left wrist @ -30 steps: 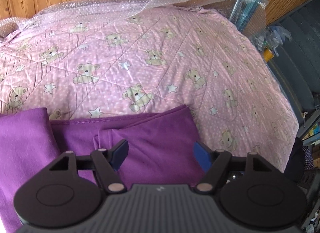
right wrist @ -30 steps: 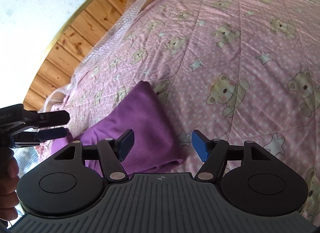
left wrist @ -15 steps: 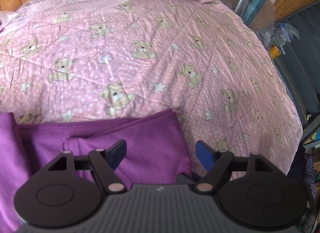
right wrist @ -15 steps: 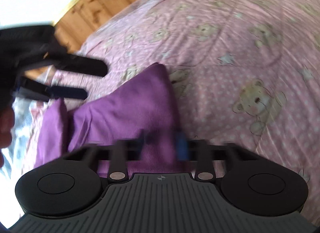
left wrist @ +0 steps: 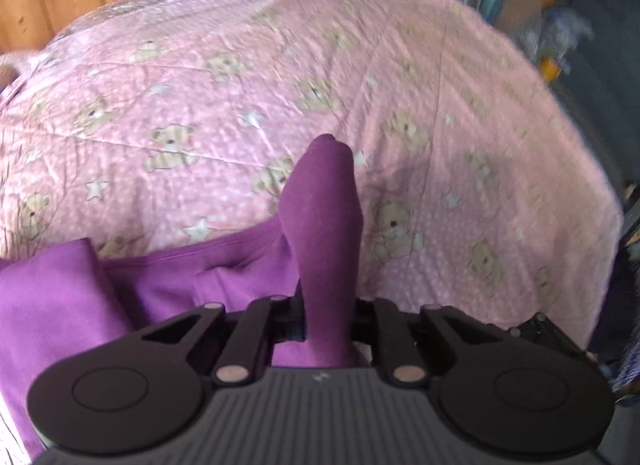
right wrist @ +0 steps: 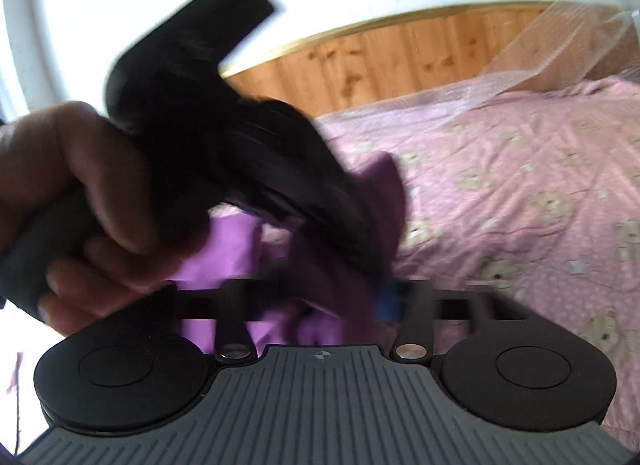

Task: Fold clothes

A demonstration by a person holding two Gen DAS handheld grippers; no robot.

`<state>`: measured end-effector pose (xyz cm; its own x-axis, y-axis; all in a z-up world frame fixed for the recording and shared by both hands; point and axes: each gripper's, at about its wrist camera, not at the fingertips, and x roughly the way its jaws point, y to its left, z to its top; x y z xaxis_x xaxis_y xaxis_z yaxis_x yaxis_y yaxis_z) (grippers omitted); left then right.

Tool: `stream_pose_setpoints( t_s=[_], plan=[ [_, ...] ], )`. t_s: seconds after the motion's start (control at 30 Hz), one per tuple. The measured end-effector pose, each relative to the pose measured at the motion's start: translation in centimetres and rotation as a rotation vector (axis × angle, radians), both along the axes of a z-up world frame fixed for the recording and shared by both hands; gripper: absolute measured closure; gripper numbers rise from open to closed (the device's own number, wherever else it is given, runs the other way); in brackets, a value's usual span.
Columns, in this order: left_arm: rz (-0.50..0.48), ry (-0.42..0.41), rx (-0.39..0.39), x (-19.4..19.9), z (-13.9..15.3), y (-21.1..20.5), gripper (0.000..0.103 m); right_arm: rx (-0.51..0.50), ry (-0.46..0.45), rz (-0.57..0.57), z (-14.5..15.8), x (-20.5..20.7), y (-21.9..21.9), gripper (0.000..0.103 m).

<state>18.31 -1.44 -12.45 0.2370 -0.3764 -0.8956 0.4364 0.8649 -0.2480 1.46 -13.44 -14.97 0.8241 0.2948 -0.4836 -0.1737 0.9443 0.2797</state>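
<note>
L claw point(left wrist: 326, 323) + R claw point(right wrist: 328, 301) pinching purple garment point(left wrist: 320, 225)

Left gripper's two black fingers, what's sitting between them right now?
A bunched fold of the purple fabric garment, pinched by the left gripper above the pink teddy-bear quilt, per the left wrist view.

Both grippers, left gripper point(left wrist: 326, 319) and right gripper point(right wrist: 326, 299), have glossy black disc housings, ribbed grey bodies, silver pivot screws. Bare-skinned hand point(right wrist: 76, 201) left of the right one.
</note>
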Motion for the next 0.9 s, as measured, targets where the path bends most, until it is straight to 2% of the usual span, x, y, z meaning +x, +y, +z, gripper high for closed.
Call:
stream_pose_setpoints(
  t_s=[0.13, 0.17, 0.2, 0.23, 0.27, 0.4, 0.5, 0.63, 0.67, 0.77, 0.87, 0.9],
  plan=[
    [0.026, -0.005, -0.129, 0.2, 3.1, 6.7, 0.092, -0.021, 0.06, 0.068, 0.0, 1.0, 3.5, 0.023],
    [0.036, -0.016, -0.147, 0.1, 3.6, 8.7, 0.092, -0.039, 0.074, 0.103, 0.2, 1.5, 4.9, 0.031],
    [0.051, -0.028, -0.161, -0.1, 4.0, 10.9, 0.092, -0.067, 0.078, 0.141, 0.5, 1.8, 6.5, 0.046],
    [0.067, -0.039, -0.176, -0.2, 4.4, 13.0, 0.092, -0.098, 0.078, 0.18, 0.8, 2.0, 8.3, 0.056],
    [0.097, -0.032, -0.196, -0.3, 3.9, 15.4, 0.092, -0.133, 0.084, 0.207, 0.6, 2.1, 9.9, 0.063],
    [0.241, 0.032, -0.284, -0.4, -0.3, 24.9, 0.092, -0.277, 0.114, 0.306, -0.4, 2.2, 16.1, 0.072],
    [0.313, 0.077, -0.359, -0.1, -4.5, 28.8, 0.091, -0.385, 0.137, 0.381, -1.1, 2.3, 20.7, 0.073],
    [0.373, 0.143, -0.515, 0.1, -8.2, 32.0, 0.091, -0.432, 0.196, 0.401, -2.6, 2.5, 22.6, 0.073],
    [0.376, 0.139, -0.552, 0.1, -8.3, 32.3, 0.091, -0.421, 0.208, 0.39, -2.6, 2.7, 22.5, 0.073],
    [0.359, 0.142, -0.724, -0.3, -7.0, 31.5, 0.092, -0.349, 0.233, 0.327, -1.8, 3.1, 20.7, 0.074],
    [0.252, 0.09, -0.935, -0.8, -4.1, 29.5, 0.092, -0.281, 0.215, 0.227, -0.5, 3.5, 18.0, 0.073],
    [0.267, 0.1, -0.924, -0.5, -5.0, 29.5, 0.091, -0.253, 0.2, 0.189, 0.1, 3.3, 17.0, 0.071]
  ],
)
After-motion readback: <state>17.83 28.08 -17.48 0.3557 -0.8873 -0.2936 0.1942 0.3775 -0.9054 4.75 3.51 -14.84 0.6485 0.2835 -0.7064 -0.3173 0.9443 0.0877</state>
